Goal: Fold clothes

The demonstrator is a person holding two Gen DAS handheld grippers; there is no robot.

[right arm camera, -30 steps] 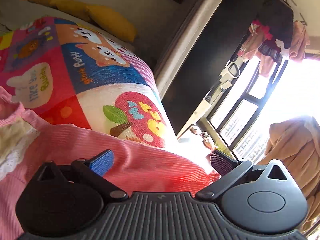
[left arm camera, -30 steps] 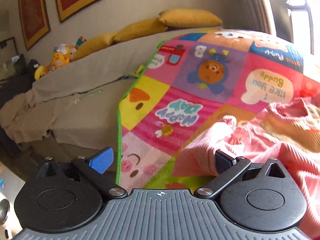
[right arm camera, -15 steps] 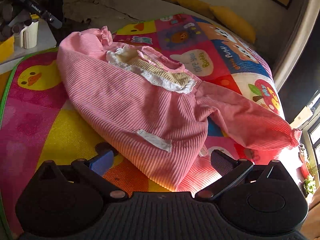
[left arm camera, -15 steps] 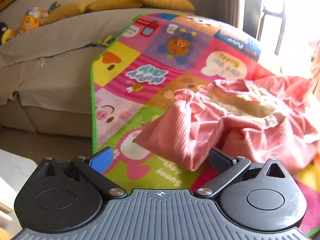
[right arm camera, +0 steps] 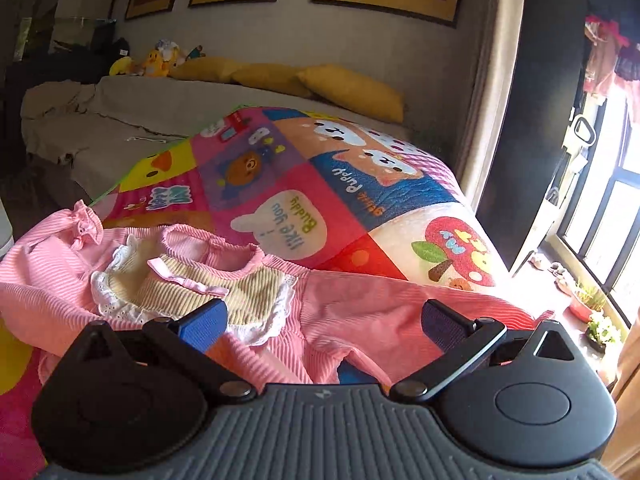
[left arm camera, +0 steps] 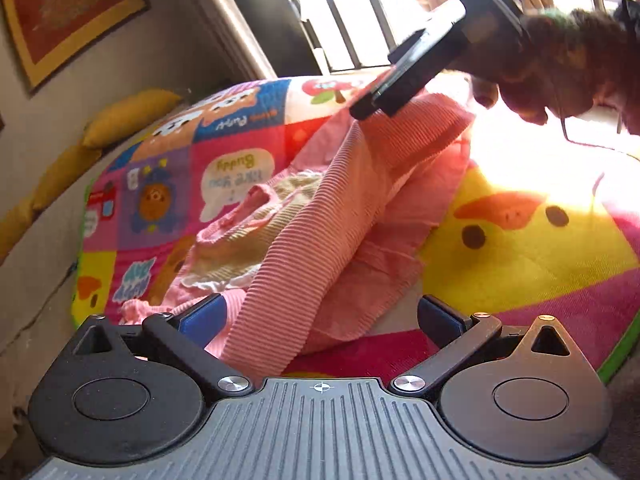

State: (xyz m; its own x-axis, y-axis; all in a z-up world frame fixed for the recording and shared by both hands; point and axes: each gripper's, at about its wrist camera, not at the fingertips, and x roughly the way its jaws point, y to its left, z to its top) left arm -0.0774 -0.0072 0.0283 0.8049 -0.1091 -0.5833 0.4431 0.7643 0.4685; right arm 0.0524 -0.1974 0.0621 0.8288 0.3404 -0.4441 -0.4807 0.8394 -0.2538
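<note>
Left wrist view: the left gripper (left arm camera: pixel 320 312) has its jaws spread apart over a pink ribbed garment (left arm camera: pixel 320 240) that's bunched up on the cartoon play mat (left arm camera: pixel 540 240), and up top the right gripper (left arm camera: pixel 394 92) (in a person's hand (left arm camera: pixel 560 56)) sits against the raised fabric, though I can't tell if it's pinching it. Right wrist view: the right gripper's jaws are wide apart, the garment's sleeve (right arm camera: pixel 400 304) lies across between them, and yellow cushions (right arm camera: pixel 348 90) line the back.
</note>
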